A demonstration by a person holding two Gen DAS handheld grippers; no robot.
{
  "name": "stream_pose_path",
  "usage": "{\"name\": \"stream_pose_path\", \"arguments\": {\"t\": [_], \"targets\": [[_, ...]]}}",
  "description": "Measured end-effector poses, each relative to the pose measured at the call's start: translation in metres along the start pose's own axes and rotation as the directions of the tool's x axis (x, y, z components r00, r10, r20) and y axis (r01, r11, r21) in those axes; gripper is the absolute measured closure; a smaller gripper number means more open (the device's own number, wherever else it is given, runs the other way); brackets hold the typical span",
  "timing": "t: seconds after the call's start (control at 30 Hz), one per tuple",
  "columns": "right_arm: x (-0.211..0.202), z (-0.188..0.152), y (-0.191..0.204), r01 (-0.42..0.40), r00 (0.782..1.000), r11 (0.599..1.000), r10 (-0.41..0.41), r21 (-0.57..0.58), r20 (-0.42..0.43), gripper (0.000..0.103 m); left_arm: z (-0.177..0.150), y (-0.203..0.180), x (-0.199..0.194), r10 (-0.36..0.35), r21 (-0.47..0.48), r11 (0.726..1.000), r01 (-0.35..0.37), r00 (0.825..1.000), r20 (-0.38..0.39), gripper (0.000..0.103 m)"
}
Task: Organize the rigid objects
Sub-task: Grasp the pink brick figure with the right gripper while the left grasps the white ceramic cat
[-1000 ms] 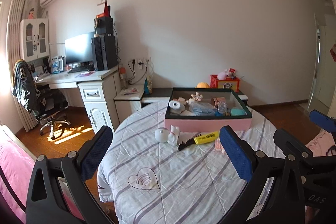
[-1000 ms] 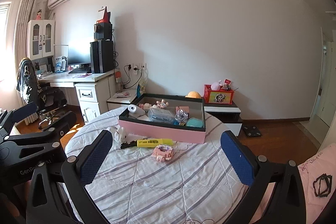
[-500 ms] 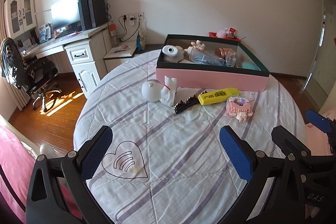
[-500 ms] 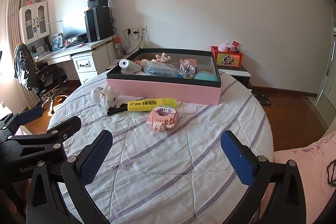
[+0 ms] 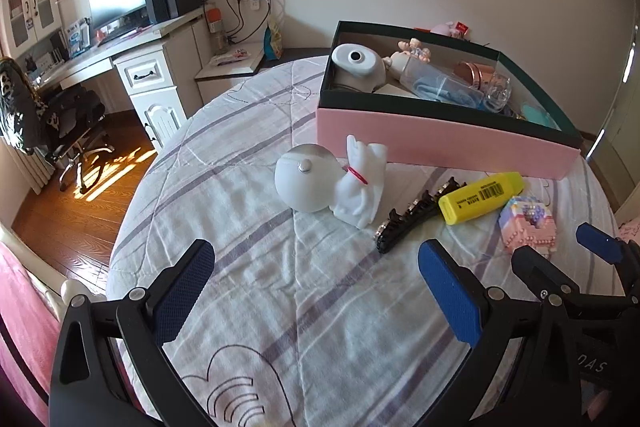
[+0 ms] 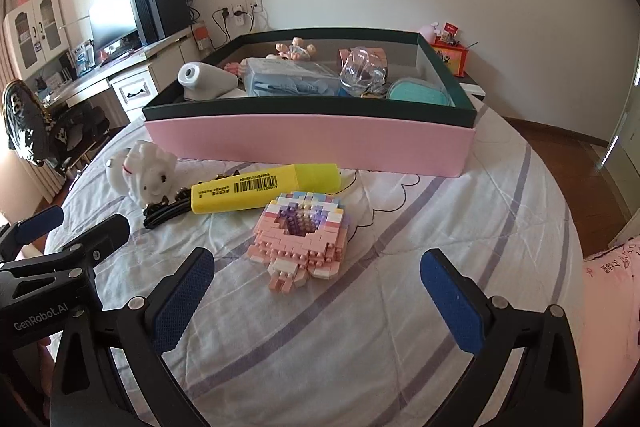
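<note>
Right now both grippers hang over the round table [image 6: 460, 227], which wears a striped, quilted cloth, and neither holds a thing. The left gripper [image 5: 316, 291] has its blue-padded fingers spread wide above bare cloth, pointed toward the white rabbit figurine [image 5: 360, 183], which lies tipped against a pale grey ball-shaped object [image 5: 304, 183]. The right gripper [image 6: 316, 291] is likewise released, its fingers parted either side of open cloth just short of the pink brick-built model [image 6: 302, 235]. Touching the far side of that model is a yellow highlighter [image 6: 264, 191] with a barcode label, and a black hair clip [image 5: 412, 219] lies between the highlighter's end and the rabbit. Behind this loose row stands the pink box [image 6: 312, 143] with its dark green rim, already holding a grey rounded device [image 6: 206, 77], a clear packet of something blue [image 6: 288, 83], a clear glass piece [image 6: 360, 71], a teal case [image 6: 420, 93] and a small doll [image 6: 294, 49] at the back. Off to the left sits a white desk [image 5: 140, 63] with a monitor [image 5: 116, 1].
</note>
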State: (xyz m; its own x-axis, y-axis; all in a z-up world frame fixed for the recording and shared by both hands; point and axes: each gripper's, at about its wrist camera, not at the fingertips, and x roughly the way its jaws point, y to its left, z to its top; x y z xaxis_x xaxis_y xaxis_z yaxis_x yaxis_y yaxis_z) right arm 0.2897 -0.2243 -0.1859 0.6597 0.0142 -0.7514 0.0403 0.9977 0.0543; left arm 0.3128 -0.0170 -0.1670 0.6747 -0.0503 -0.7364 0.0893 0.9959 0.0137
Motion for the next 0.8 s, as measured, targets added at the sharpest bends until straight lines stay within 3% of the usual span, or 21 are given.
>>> {"name": "stream_pose_path", "arguments": {"t": [0.17,0.23,0.3,0.33,0.57,0.7,0.73,0.8], "targets": [[0.025,0.010,0.002,-0.019,0.998,1.000,0.019,-0.005,-0.063,0.001,0.010,0.004,0.020,-0.005,0.020,1.000,0.005,1.000,-0.021,0.000],[0.030,0.013,0.005,-0.025,0.997,0.999,0.023,-0.026,-0.074,0.012,0.013,0.004,0.026,-0.015,0.026,1.000,0.016,0.999,-0.030,0.000],[0.030,0.015,0.006,-0.009,0.998,0.998,0.006,-0.054,-0.067,0.040,0.017,0.003,0.031,-0.029,0.033,0.999,0.031,0.999,-0.041,0.000],[0.030,0.016,0.006,-0.023,0.998,0.998,0.018,-0.065,-0.066,0.043,0.019,0.002,0.033,-0.034,0.038,0.999,0.036,0.998,-0.044,0.000],[0.024,0.014,-0.007,-0.059,0.996,0.996,0.054,-0.069,-0.066,0.043,0.034,0.005,0.050,-0.031,0.039,0.999,0.033,0.998,-0.051,0.000],[0.026,0.014,-0.003,-0.042,0.997,0.995,0.036,-0.086,-0.068,0.043,0.037,0.007,0.062,-0.055,0.026,0.998,0.057,0.996,-0.074,0.001],[0.027,0.015,-0.003,-0.044,0.997,0.995,0.038,-0.084,-0.069,0.043,0.037,0.007,0.063,-0.061,0.021,0.998,0.063,0.995,-0.080,0.004],[0.027,0.014,-0.003,-0.047,0.997,0.996,0.041,-0.081,-0.069,0.043,0.036,0.005,0.063,-0.073,0.029,0.997,0.076,0.995,-0.075,0.030]]}}
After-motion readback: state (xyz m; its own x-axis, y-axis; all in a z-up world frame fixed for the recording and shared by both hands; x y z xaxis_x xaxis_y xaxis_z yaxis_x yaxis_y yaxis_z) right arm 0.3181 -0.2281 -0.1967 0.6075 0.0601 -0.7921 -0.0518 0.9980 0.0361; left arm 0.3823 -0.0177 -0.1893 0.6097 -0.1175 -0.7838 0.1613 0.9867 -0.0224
